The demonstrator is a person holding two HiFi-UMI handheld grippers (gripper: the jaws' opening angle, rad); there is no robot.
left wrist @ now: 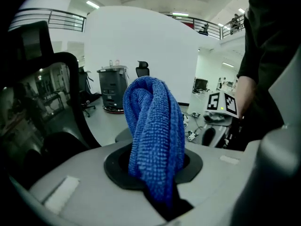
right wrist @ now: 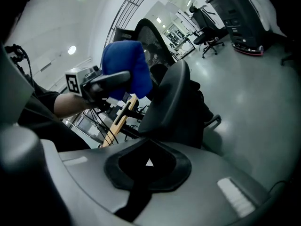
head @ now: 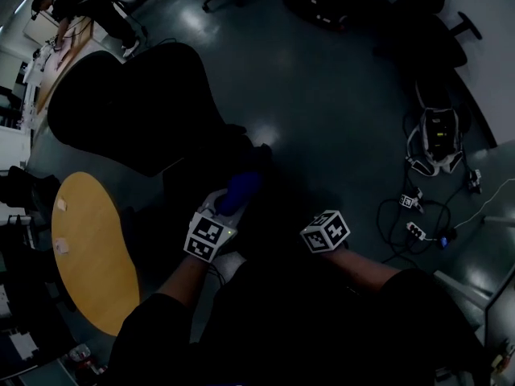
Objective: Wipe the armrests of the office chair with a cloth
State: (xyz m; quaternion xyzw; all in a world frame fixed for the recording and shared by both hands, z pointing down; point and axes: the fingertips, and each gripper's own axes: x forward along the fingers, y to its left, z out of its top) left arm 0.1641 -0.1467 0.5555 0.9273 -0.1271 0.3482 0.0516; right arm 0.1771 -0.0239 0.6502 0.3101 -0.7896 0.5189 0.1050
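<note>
Dark-sleeved arms are reaching forward from the bottom of the head view, each hand carrying a gripper. On the left gripper [head: 225, 207] the fingers are clenching a blue terry cloth [left wrist: 153, 131], which is standing up in a bunched fold between them. On the right gripper [right wrist: 149, 165] the fingers are pressing together with nothing between them. Both are hovering close together by the seat of the black office chair [head: 133, 107]; the cloth is sitting just beside a curved black part of the chair [right wrist: 169, 102], though contact is impossible to judge. Off to the left, a round wooden table [head: 88, 248] is standing
</note>
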